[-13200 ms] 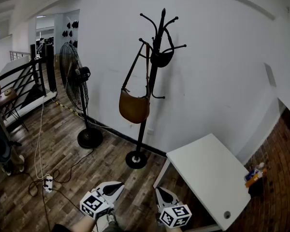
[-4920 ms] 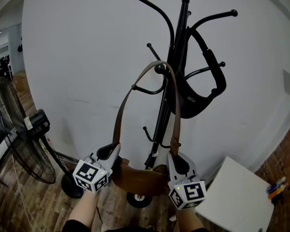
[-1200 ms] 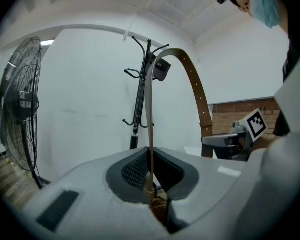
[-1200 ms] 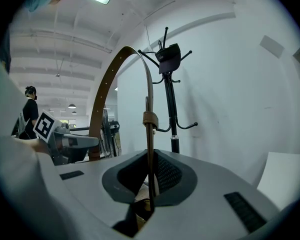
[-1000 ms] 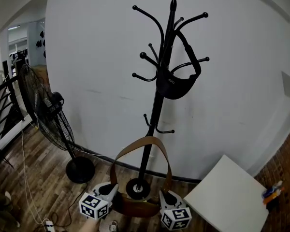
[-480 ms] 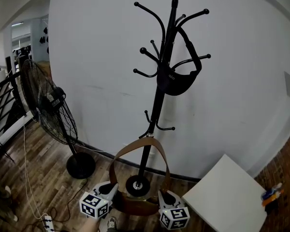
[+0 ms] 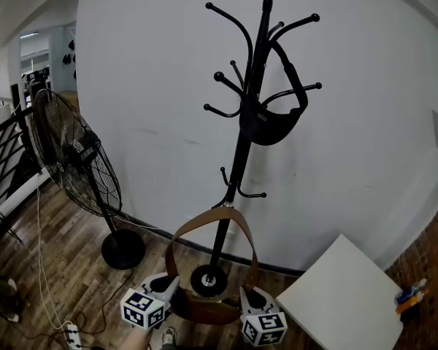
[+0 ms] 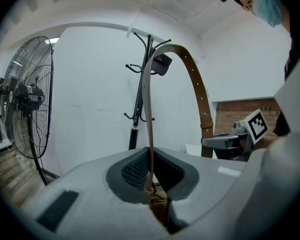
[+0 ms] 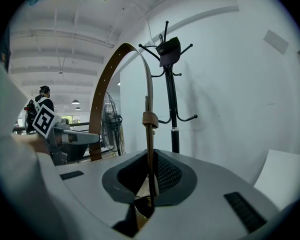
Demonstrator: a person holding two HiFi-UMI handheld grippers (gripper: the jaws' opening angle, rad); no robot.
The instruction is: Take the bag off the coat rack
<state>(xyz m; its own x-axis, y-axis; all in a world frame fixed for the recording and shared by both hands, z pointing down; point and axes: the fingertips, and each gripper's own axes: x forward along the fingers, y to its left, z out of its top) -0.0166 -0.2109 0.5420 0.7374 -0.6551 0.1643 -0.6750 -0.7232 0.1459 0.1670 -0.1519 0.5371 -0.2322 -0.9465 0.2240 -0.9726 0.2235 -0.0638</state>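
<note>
The brown leather bag (image 7: 206, 310) hangs low in front of me, clear of the black coat rack (image 7: 239, 159). Its strap (image 7: 236, 228) arches up free of every hook. My left gripper (image 7: 166, 288) is shut on the strap's left end, where the strap (image 8: 149, 134) rises from between the pads. My right gripper (image 7: 250, 296) is shut on the strap's right end, and the strap (image 9: 150, 139) stands up out of its jaws. A black bag (image 7: 269, 125) still hangs on the rack's upper hooks. The rack's round base (image 7: 207, 280) sits just beyond the brown bag.
A big floor fan (image 7: 79, 165) stands at the left by a railing. A white table (image 7: 343, 292) is at the lower right, with small bottles (image 7: 410, 297) past it by the brick wall. A power strip (image 7: 71, 334) and cable lie on the wood floor.
Some seconds ago the strap was looped over a rack hook; it has since come off and the bag is down low. Over the last second hardly anything has moved.
</note>
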